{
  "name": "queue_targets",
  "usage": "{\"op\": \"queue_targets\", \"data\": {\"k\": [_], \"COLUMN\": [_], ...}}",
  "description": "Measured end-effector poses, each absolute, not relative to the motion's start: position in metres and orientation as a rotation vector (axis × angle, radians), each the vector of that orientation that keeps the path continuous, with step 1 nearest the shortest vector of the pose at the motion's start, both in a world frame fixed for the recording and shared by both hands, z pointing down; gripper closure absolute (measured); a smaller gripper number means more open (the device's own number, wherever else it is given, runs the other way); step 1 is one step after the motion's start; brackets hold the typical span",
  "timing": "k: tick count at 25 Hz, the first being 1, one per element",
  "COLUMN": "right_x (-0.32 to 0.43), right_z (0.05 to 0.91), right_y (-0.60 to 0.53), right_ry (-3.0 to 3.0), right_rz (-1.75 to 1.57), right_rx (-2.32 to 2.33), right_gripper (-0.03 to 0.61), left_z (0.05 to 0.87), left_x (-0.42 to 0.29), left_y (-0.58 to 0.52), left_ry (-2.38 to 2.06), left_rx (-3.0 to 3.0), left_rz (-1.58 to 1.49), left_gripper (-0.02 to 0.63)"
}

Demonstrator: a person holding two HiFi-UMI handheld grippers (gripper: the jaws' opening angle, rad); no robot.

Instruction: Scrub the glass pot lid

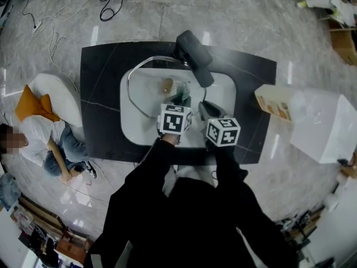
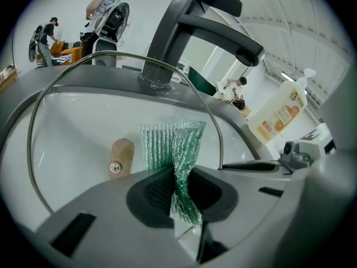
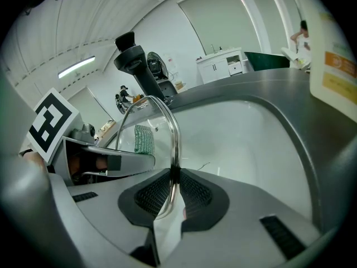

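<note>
The glass pot lid (image 1: pixel 149 88) stands on edge in the white sink (image 1: pixel 223 85), its steel rim (image 2: pixel 39 110) arching over the basin and its wooden knob (image 2: pixel 119 156) facing my left gripper. My right gripper (image 3: pixel 173 191) is shut on the lid's rim (image 3: pixel 172 138). My left gripper (image 2: pixel 177 191) is shut on a green mesh scrubber (image 2: pixel 173 144), which stands against the glass beside the knob. In the head view the left gripper (image 1: pixel 179 108) and right gripper (image 1: pixel 207 113) sit side by side over the sink's front half.
A dark faucet (image 1: pixel 193 57) reaches over the sink from the back. The sink is set in a black counter (image 1: pixel 100 94). An orange soap bottle (image 1: pixel 273 105) stands at the right, next to a white box (image 1: pixel 323 124). A person (image 1: pixel 39 138) sits on the floor at left.
</note>
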State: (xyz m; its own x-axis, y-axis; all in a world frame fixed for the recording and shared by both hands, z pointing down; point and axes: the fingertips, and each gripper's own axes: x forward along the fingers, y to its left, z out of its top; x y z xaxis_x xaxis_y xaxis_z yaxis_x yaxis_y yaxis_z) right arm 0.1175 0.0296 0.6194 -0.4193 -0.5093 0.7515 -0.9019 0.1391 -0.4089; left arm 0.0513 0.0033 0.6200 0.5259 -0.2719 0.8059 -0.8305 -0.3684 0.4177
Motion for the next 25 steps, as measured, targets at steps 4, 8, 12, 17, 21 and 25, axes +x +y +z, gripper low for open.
{"op": "queue_targets", "data": {"k": [4,8,12,17,21,25], "right_x": [0.118,0.117,0.118,0.117,0.118,0.118], "right_z": [0.619,0.619,0.618,0.619,0.619,0.62], "right_y": [0.03,0.03,0.029,0.03,0.03,0.028], "right_ry": [-1.983,-1.986,-1.984,-1.986,-1.982,-1.984], "right_rz": [1.206,1.207,1.203,1.201,1.196,1.181], "right_rx": [1.357,1.359,1.356,1.357,1.361,1.356], "right_gripper": [0.526,0.526,0.526,0.526,0.526,0.526], "left_z": [0.618,0.616,0.613,0.611,0.607,0.605], "left_x": [0.056,0.062,0.066,0.072,0.082,0.086], "left_y": [0.004,0.006,0.004,0.006,0.009,0.008], "left_ry": [-0.887,-0.873,-0.865,-0.843,-0.796,-0.748], "left_rx": [1.901,1.906,1.895,1.901,1.924,1.931], "left_rz": [0.799,0.796,0.762,0.764,0.767,0.747], "left_gripper": [0.555,0.555,0.555,0.555,0.555,0.555]}}
